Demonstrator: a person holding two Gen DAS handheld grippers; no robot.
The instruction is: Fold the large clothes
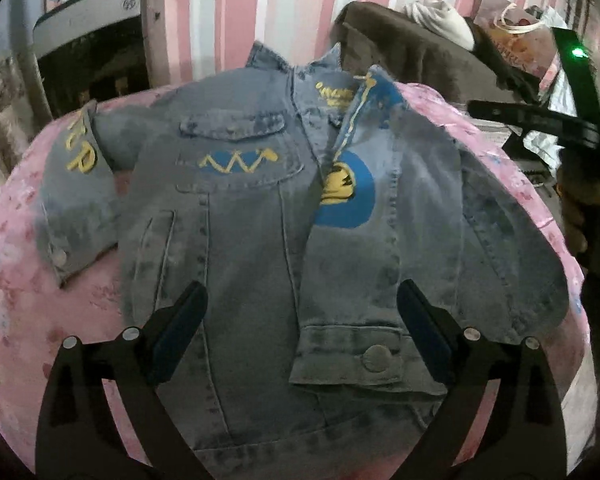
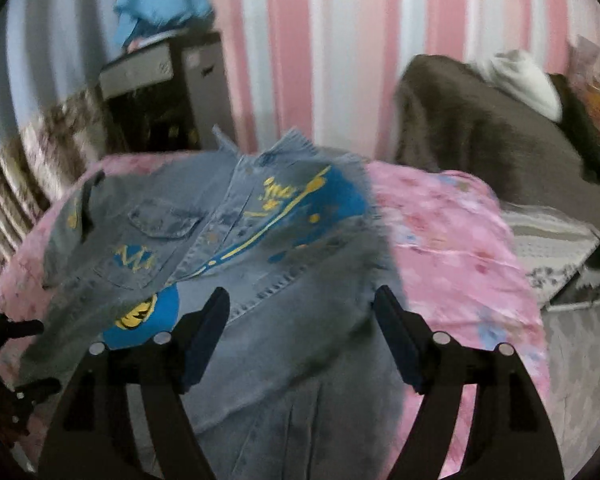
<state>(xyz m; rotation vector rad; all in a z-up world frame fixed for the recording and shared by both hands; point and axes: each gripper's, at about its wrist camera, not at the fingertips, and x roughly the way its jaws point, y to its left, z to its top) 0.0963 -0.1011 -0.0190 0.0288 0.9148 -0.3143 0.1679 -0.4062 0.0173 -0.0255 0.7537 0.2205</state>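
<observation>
I see the denim jacket [image 1: 260,216] lying front-up on the pink floral bedspread [image 1: 16,320], collar toward twelve o'clock by the striped wall [image 1: 236,8]. My left gripper [image 1: 302,320] hangs above its hem, jaws wide apart, nothing between them. My right gripper [image 2: 302,328] is likewise spread and empty. Bare bedspread lies at three o'clock in the right view; the brown blanket [image 2: 480,128] crowds two o'clock.
</observation>
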